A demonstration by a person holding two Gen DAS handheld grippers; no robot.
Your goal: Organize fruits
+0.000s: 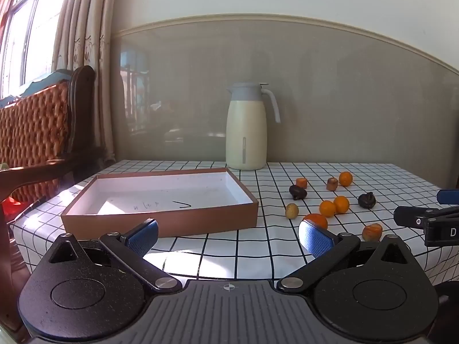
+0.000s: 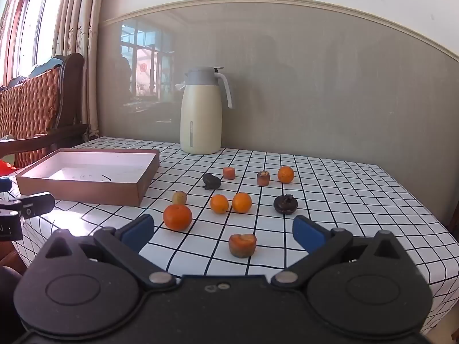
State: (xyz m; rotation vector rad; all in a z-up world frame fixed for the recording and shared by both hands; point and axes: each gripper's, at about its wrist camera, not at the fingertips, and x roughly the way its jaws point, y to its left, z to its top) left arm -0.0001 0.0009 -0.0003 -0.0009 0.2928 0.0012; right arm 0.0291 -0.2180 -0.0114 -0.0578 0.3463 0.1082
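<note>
A shallow brown box point(image 1: 160, 220) point(image 2: 86, 192) with a white inside stands empty on the left of the checked table. Right of it lie several fruits: a big orange point(image 2: 177, 217) point(image 1: 316, 219), two small oranges side by side point(image 2: 219, 203) point(image 2: 241, 202), another orange further back point(image 2: 285, 174), a yellowish fruit point(image 2: 179, 197), two dark fruits point(image 2: 211, 181) point(image 2: 285, 204) and cut carrot-like pieces point(image 2: 242, 245) point(image 2: 229, 173) point(image 2: 263, 178). My left gripper point(image 1: 228, 236) is open and empty in front of the box. My right gripper point(image 2: 222, 233) is open and empty, just before the near cut piece.
A cream thermos jug point(image 1: 246, 127) point(image 2: 202, 113) stands at the back by the wall. A wooden chair with an orange cushion point(image 1: 37, 132) is left of the table. The right gripper shows at the right edge of the left wrist view point(image 1: 430, 220).
</note>
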